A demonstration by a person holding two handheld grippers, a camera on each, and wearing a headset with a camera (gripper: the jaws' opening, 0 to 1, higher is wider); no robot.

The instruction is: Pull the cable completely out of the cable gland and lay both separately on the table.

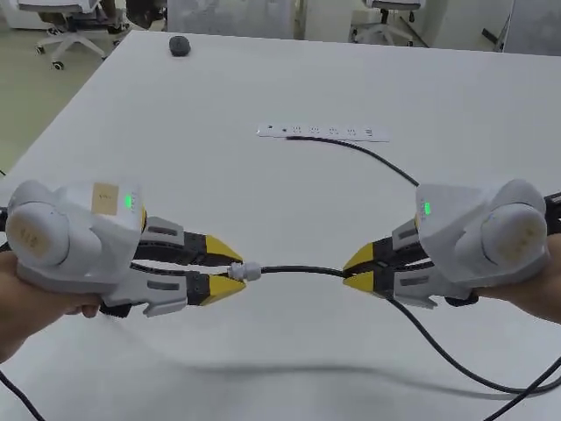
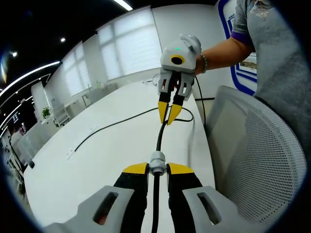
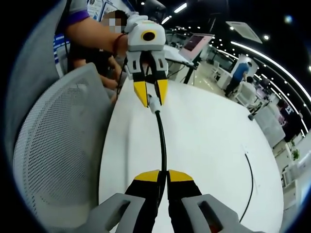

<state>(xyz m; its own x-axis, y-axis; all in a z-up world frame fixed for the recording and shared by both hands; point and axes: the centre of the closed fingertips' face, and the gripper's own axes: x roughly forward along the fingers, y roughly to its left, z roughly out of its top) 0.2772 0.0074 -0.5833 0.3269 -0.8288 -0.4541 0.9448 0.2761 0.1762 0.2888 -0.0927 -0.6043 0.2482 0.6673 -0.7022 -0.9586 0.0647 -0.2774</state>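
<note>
Left gripper (image 1: 230, 274) has its yellow-tipped jaws a narrow gap apart, clamped on the small grey-white plastic cable gland (image 1: 249, 272). Right gripper (image 1: 354, 268) has its jaws almost together, pinching the black round cable (image 1: 298, 269). The cable runs through the gland, and both are held in the air between the grippers above the white table (image 1: 263, 79). The tan sticker (image 1: 105, 197) on the left gripper's body is too small to read.

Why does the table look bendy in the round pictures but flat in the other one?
Left gripper view: the fisheye lens bends the table and the chair. Right gripper view: same bulge. Head view: straight edges, a soft shadow under the cable.
</note>
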